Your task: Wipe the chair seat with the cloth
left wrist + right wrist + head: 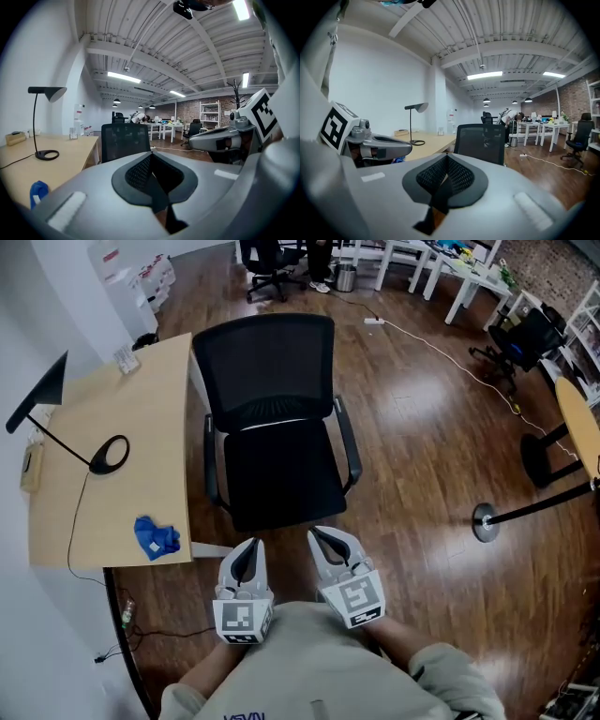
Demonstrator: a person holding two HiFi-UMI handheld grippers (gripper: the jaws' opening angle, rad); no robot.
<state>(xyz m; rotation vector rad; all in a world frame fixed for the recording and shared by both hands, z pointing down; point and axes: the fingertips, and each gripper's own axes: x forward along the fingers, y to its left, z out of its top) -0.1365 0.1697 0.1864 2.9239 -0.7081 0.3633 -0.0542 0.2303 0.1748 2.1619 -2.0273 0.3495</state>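
Note:
A blue cloth [156, 537] lies crumpled on the near end of the wooden desk [141, 418], to the left of the black office chair [278, 418]. The chair's black seat [281, 479] is bare and faces me. Both grippers hang side by side just in front of the seat's near edge, close to my body. My left gripper [248, 557] is shut with nothing in it, and my right gripper [328, 542] is shut and empty too. The left gripper view shows the cloth [39, 191] low at the left and the chair back [124, 139] ahead.
A black desk lamp [70, 442] with its cable stands on the desk behind the cloth. A small box [32, 468] sits at the desk's left edge. A stanchion base [485, 521] stands on the wooden floor to the right. White tables and more chairs [272, 268] are at the far end.

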